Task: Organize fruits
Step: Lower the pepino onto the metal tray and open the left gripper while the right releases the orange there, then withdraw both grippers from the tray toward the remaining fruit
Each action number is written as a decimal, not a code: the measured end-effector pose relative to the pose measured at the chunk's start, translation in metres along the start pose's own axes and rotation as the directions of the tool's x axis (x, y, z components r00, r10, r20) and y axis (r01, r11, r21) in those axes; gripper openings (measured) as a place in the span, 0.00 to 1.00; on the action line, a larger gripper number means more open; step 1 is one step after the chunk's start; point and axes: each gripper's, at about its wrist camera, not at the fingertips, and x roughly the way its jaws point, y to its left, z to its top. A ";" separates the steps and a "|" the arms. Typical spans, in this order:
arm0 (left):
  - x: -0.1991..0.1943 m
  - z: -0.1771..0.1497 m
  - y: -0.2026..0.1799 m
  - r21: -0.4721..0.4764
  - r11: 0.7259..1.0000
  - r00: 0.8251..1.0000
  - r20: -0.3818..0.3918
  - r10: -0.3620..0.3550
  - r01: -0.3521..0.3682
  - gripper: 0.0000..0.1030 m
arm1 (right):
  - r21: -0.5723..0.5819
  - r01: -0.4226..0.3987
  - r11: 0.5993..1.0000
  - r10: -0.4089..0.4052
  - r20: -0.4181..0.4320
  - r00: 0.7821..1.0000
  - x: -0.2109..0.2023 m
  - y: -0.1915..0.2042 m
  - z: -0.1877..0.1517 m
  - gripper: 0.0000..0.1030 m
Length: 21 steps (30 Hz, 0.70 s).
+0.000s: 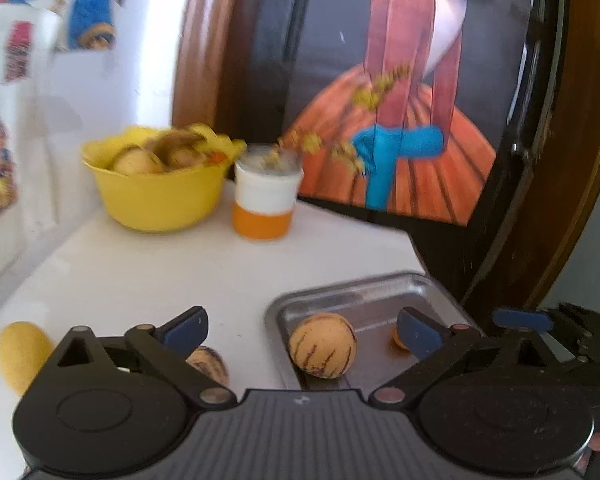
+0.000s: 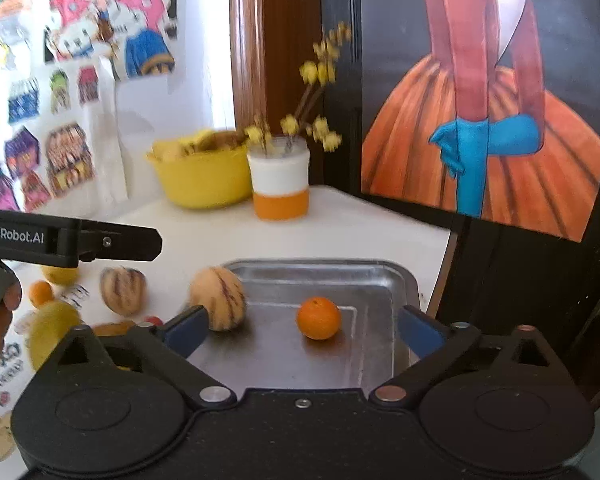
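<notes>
Left wrist view: left gripper (image 1: 302, 330) with fingers spread wide, holding nothing — a striped melon (image 1: 322, 345) sits on the metal tray (image 1: 364, 294) at its near-left edge, between the blue pads
Beside the tray: a second striped melon (image 1: 210, 364) on the white table (image 1: 140, 272), left of the tray; a yellow fruit (image 1: 22, 354) further left
Behind the tray: yellow bowl (image 1: 156, 192) of fruit and an orange-and-white jar (image 1: 265, 200)
Right wrist view: right gripper (image 2: 303, 330) likewise agape and empty — a small orange (image 2: 318, 317) rests mid-tray, the melon at the tray's left rim
Left of the tray: more fruit, blurred
</notes>
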 end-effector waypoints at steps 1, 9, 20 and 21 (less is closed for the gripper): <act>-0.009 -0.002 0.001 -0.001 1.000 1.000 0.018 0.003 -0.003 0.99 | 0.001 -0.001 1.000 0.001 0.013 1.000 -0.007 0.003 0.000 0.99; -0.073 -0.016 0.015 -0.014 1.000 0.993 0.115 0.023 -0.021 0.99 | 0.006 -0.007 1.000 0.007 0.095 0.995 -0.066 0.037 -0.010 0.99; -0.136 -0.058 0.045 -0.034 0.997 0.991 0.112 0.066 -0.063 1.00 | -0.033 -0.036 0.999 0.039 0.072 0.997 -0.118 0.091 -0.041 0.99; -0.141 -0.063 0.048 -0.029 0.997 0.991 0.112 0.074 -0.071 1.00 | -0.041 -0.043 0.998 0.046 0.062 0.997 -0.120 0.096 -0.045 0.99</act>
